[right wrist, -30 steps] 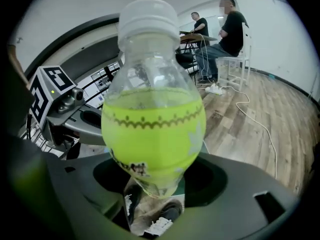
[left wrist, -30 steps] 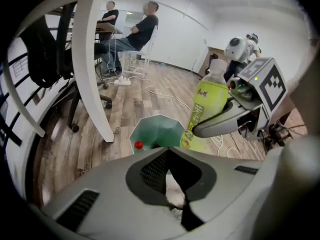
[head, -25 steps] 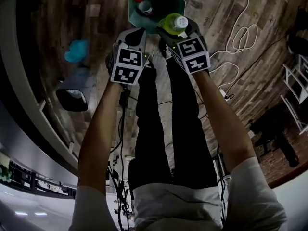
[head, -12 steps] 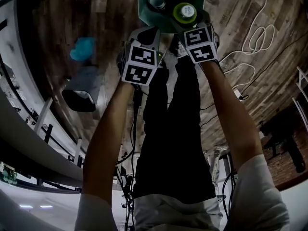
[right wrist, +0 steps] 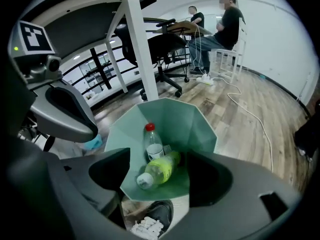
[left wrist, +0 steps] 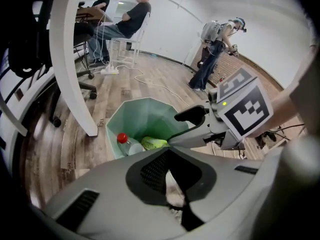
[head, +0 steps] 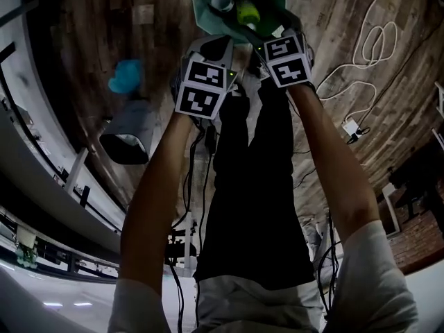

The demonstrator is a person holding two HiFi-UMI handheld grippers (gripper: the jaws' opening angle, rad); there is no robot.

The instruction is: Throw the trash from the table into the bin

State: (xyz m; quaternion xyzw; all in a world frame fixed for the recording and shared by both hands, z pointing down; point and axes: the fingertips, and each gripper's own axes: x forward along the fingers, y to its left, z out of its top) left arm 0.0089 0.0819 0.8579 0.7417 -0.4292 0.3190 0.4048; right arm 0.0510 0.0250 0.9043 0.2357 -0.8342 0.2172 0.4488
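**One bottle landing in the bin, one scrap waiting its turn**

The right gripper (right wrist: 158, 176) is hanging just above the near rim of the bin (right wrist: 187, 116), pointing steeply down into it; its fingers have just been opening and are now standing spread wide, pressing on nothing. Through the gap between them the yellow-green bottle (right wrist: 160, 168) is lying on its side inside the bin, resting against the clear bottle (right wrist: 153, 145) with a red cap, which is leaning toward the bin's far wall. By my reading, the release of that bottle is finishing.

The left gripper (left wrist: 172, 184) is hovering just short of the bin's near rim, not quite over the opening. Its fingers are pressing together on a pale crumpled scrap (left wrist: 175, 196); whether it is paper or wrapper I cannot tell.

The step in hand looks like emptying both grippers into the bin, with the left one's load outstanding. The next move is calling for the left gripper to come over the middle of the bin's opening and low above its rim before the fingers spread. A light scrap may cling to a pad or drift outside the bin, so a wide, clean opening is wanted. The right gripper, meanwhile, needs lifting away from the bin's rim so that the two are not crowding each other.
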